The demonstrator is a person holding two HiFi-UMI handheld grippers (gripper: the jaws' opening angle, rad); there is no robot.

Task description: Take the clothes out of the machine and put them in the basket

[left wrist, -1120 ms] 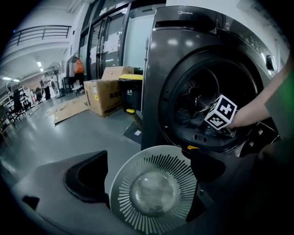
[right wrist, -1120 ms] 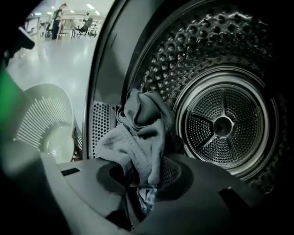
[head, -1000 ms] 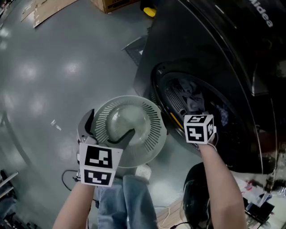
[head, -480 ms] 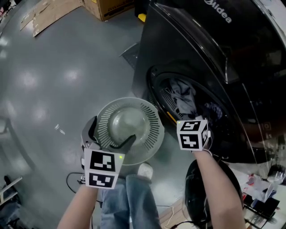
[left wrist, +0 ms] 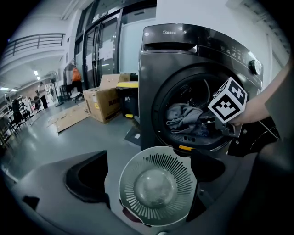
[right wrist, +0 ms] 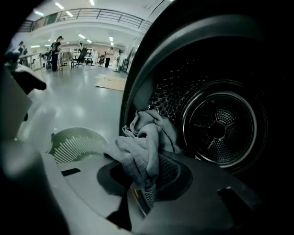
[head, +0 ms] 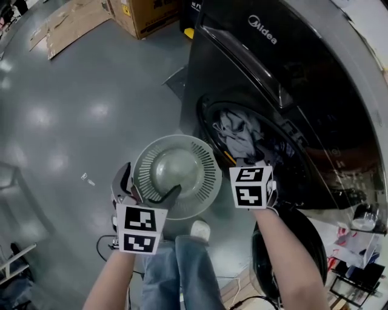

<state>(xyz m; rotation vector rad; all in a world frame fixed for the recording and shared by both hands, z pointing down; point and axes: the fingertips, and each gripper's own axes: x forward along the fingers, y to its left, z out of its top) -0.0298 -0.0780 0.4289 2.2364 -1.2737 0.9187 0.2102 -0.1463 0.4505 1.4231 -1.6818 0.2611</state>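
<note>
A dark front-loading washing machine (head: pixel 285 91) stands with its drum open, and grey clothes (head: pixel 237 134) are heaped inside. My right gripper (right wrist: pixel 147 183) is at the drum's mouth, shut on a grey garment (right wrist: pixel 142 151) that drapes over its jaws. In the head view its marker cube (head: pixel 251 186) hides the jaws. A pale green slotted basket (head: pixel 176 174) sits on the floor in front of the machine. My left gripper (head: pixel 148 184) hovers over the basket's near rim, jaws wide apart and empty. The left gripper view shows the basket (left wrist: pixel 158 186) beyond the jaws.
The machine's round door (head: pixel 285 254) hangs open at the lower right. The person's jeans (head: pixel 182 272) and white shoe (head: pixel 199 230) are beside the basket. Cardboard boxes (head: pixel 145 12) and flat cardboard (head: pixel 66 21) lie at the back. A cable (head: pixel 103 242) runs on the floor.
My right gripper has drawn back from the drum mouth toward the person. The left gripper has lifted a little over the basket. The camera has tilted, showing more of the machine's front.
</note>
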